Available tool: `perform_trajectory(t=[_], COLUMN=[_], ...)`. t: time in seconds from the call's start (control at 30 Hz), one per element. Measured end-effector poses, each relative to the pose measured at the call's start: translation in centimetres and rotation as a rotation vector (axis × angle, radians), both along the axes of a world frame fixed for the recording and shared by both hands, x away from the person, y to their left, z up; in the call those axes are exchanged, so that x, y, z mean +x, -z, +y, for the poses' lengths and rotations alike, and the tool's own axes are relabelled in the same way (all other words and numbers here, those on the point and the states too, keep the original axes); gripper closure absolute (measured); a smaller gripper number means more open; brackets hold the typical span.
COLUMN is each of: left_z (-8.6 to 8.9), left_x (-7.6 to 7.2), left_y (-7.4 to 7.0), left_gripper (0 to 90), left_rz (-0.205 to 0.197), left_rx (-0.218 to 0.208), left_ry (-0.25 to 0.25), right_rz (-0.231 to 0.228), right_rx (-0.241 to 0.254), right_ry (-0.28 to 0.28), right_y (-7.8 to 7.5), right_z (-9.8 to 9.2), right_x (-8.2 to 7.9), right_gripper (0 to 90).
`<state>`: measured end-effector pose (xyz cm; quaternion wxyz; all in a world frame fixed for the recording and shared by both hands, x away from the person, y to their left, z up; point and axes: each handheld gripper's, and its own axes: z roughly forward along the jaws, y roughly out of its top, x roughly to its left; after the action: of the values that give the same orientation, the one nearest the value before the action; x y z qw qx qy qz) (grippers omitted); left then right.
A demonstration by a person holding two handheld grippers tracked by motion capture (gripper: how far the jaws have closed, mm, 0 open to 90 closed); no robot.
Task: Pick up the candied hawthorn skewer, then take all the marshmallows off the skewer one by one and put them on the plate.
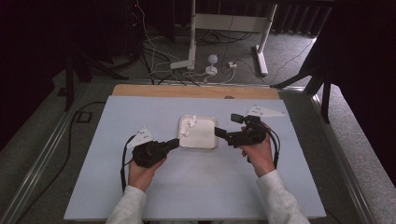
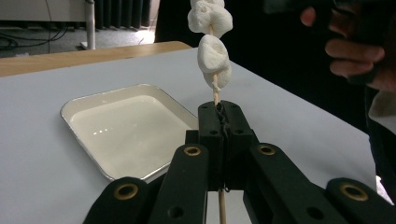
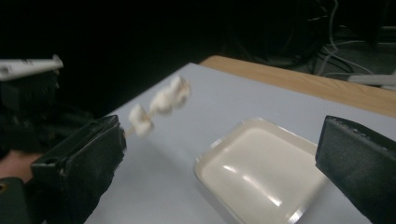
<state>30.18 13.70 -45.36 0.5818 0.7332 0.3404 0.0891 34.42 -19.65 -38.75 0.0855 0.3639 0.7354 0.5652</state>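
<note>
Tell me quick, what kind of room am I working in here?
Likely a lab or recording setup, not a kitchen: black curtains ring a table with a pale sheet, loose cables cross the carpet, and a white stand rises behind.

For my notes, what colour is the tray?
White tray with a thin metallic rim, clearest in the left gripper view.

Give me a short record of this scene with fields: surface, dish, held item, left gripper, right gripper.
surface: pale blue-grey table top
dish: white rectangular enamel tray, nothing lying in it
held item: thin wooden skewer with white marshmallows
left gripper: left gripper, jaws shut on the skewer, near the tray's left edge
right gripper: right gripper, jaws wide open, at the tray's right edge
</note>
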Motion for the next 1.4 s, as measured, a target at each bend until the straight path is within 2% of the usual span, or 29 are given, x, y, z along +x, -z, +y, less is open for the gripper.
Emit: perform_trajectory(t=[0.1, 0.2, 0.33, 0.4, 0.5, 0.6, 0.63, 0.67, 0.7, 0.73, 0.77, 0.8, 0.9, 1.03, 1.17, 1.2, 1.33, 1.4], left_z=[-0.2, -0.2, -0.1, -0.2, -0.3, -0.4, -0.4, -0.4, -0.4, -0.5, -0.5, -0.6, -0.7, -0.8, -0.9, -0.9, -1.0, -1.1], left_x=[0.0, -0.1, -0.1, -0.1, -0.1, -0.1, -0.1, -0.1, -0.1, -0.1, -0.1, -0.1, -0.1, -0.2, -0.2, -0.2, -0.2, -0.2], left_y=[0.1, 0.0, 0.1, 0.1, 0.2, 0.3, 0.3, 0.4, 0.4, 0.4, 0.4, 0.4, 0.4, 0.4, 0.4, 0.5, 0.5, 0.5], left_gripper=[90.0, 90.0, 90.0, 90.0, 90.0, 90.0, 90.0, 90.0, 90.0, 90.0, 90.0, 90.0, 90.0, 90.0, 90.0, 90.0, 90.0, 90.0], left_rz=[-0.009, -0.018, -0.027, -0.032, -0.038, -0.04, -0.038, -0.039, -0.039, -0.039, -0.039, -0.041, -0.045, -0.051, -0.054, -0.055, -0.063, -0.067], left_rx=[0.003, -0.008, -0.014, -0.014, -0.017, -0.016, -0.019, -0.021, -0.02, -0.024, -0.024, -0.029, -0.03, -0.028, -0.014, -0.013, 0.004, 0.009], left_ry=[0.01, 0.018, 0.023, 0.029, 0.036, 0.041, 0.042, 0.043, 0.043, 0.046, 0.046, 0.047, 0.05, 0.059, 0.062, 0.06, 0.059, 0.059], right_rz=[0.009, 0.024, 0.043, 0.082, 0.12, 0.164, 0.18, 0.18, 0.218, 0.232, 0.232, 0.251, 0.274, 0.308, 0.325, 0.354, 0.363, 0.351], right_rx=[0.003, -0.008, -0.008, 0.012, 0.049, 0.112, 0.138, 0.138, 0.173, 0.18, 0.18, 0.183, 0.167, 0.17, 0.168, 0.173, 0.163, 0.163], right_ry=[-0.008, -0.043, -0.054, -0.059, -0.059, -0.05, -0.052, -0.052, -0.072, -0.078, -0.078, -0.095, -0.103, -0.11, -0.111, -0.109, -0.105, -0.079], right_y=[-0.2, -0.3, -0.2, -0.1, -0.2, -0.1, -0.1, -0.1, 0.2, 0.3, 0.3, 0.6, 0.9, 1.1, 1.2, 1.3, 1.2, 0.9], right_z=[0.8, 2.3, 3.0, 3.3, 3.5, 3.4, 3.3, 3.3, 3.3, 3.3, 3.3, 3.5, 3.9, 4.4, 4.6, 4.6, 4.5, 4.2], right_x=[0.6, 1.3, 1.6, 2.1, 2.5, 3.0, 3.1, 3.1, 3.4, 3.5, 3.5, 3.5, 3.6, 3.7, 3.7, 3.8, 3.8, 3.7], right_gripper=[1.5, 2.1, 3.5, 7.6, 18.3, 38.8, 43.2, 43.2, 50.6, 52.5, 52.5, 58.2, 59.6, 66.6, 69.8, 72.0, 76.7, 79.4])
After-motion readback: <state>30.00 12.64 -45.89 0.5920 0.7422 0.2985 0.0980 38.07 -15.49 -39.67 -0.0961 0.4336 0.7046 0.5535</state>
